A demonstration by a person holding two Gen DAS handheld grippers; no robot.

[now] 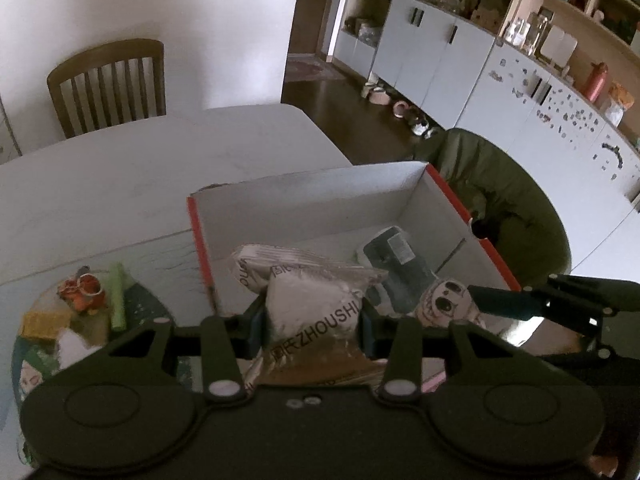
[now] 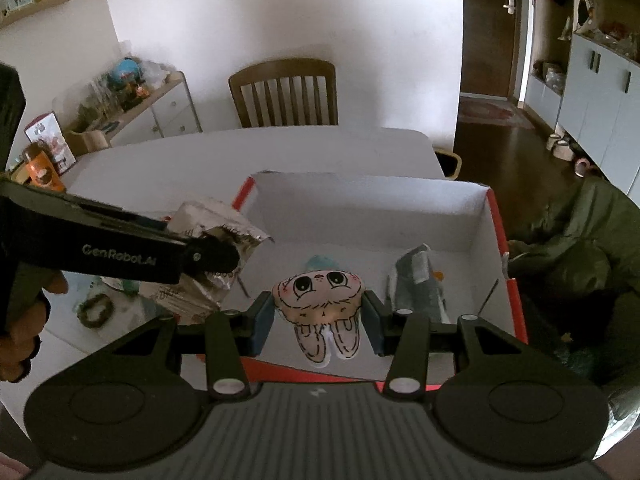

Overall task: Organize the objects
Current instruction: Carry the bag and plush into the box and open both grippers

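My left gripper is shut on a clear plastic packet of white powder with printed lettering, held over the near left corner of the red-edged cardboard box. My right gripper is shut on a small flat bunny doll with big drawn eyes, hanging above the box interior. The doll and right gripper also show at the right of the left wrist view. The packet and left gripper appear at the left of the right wrist view. A grey-blue pouch lies inside the box.
The box rests on a white table. Left of it a patterned mat carries a red trinket, a green stick and a yellow block. A wooden chair stands behind the table; a green jacket sits right of the box.
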